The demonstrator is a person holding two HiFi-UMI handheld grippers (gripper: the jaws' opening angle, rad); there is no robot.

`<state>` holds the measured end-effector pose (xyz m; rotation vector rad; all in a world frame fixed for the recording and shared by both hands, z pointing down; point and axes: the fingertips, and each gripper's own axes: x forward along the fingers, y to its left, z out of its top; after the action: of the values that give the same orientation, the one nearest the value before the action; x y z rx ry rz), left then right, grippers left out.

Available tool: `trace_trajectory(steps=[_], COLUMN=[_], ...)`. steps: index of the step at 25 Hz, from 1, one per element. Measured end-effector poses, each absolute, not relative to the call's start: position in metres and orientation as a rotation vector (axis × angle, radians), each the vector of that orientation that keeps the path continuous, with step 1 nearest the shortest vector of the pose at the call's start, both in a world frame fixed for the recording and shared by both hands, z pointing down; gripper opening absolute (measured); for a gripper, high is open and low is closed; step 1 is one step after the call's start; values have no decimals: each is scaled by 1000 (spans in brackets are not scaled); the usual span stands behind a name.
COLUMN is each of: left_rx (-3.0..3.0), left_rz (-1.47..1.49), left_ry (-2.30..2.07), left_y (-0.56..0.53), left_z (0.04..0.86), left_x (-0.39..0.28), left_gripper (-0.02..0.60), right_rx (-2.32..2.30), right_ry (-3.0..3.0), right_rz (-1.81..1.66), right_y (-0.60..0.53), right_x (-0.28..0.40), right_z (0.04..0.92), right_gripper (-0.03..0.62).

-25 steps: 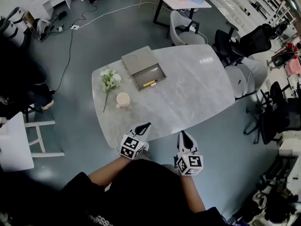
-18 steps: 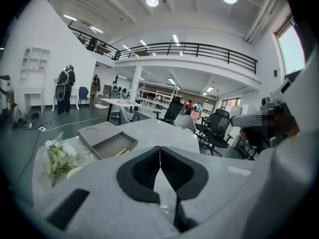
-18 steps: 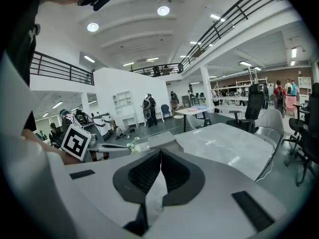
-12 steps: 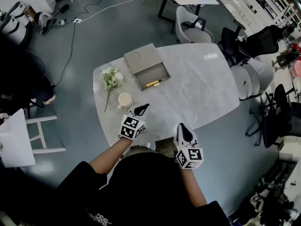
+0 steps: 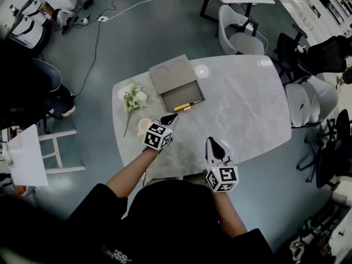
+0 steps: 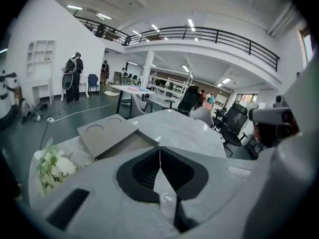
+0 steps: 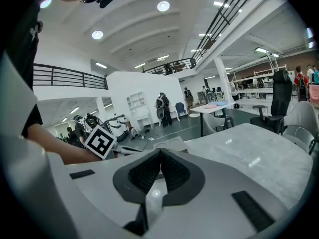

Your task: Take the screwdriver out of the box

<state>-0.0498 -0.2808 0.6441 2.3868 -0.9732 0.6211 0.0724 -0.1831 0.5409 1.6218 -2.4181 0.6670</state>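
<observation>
A yellow-handled screwdriver (image 5: 186, 106) lies at the near edge of an open grey box (image 5: 182, 97) on the marble table (image 5: 242, 109); the box's lid (image 5: 173, 72) lies flat behind it. My left gripper (image 5: 171, 118) is shut and empty, its tips just short of the box's near left corner. In the left gripper view the box (image 6: 115, 141) and lid sit ahead left of the shut jaws (image 6: 160, 148). My right gripper (image 5: 213, 142) is shut and empty over the table's near part. Its own view shows the closed jaws (image 7: 160, 152) and the lid beyond.
White flowers (image 5: 133, 99) and a cream cup (image 5: 144, 126) lie on the table's left side, close to my left gripper. Chairs (image 5: 242, 34) stand round the far and right edges. A white stool (image 5: 38, 153) is on the floor at left.
Both grippers have moved forward over the table toward the box. The left one went from the near edge to beside the cup and box; the right followed a shorter way.
</observation>
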Motion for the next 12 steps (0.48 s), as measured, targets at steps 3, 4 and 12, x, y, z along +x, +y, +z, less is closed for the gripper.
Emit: trace_trajectory(steps=[3,4,12], left_rx=[2391,2379,2290], left_rz=[751,782,985], left_ry=[-930,-916,-798], left_y=[-312,-320,-364], left_z=[667,676,743], left_x=[-42,-41,-46], left_gripper=[18,18,21], right_rx=[1588,1576,1552], right_ry=[-2435,-2437,-2417], right_rz=[696,704,763], right_y=[-209,-216,-259], right_x=[78,80,105], right_z=[549,552,571], right_gripper=[11,11,11])
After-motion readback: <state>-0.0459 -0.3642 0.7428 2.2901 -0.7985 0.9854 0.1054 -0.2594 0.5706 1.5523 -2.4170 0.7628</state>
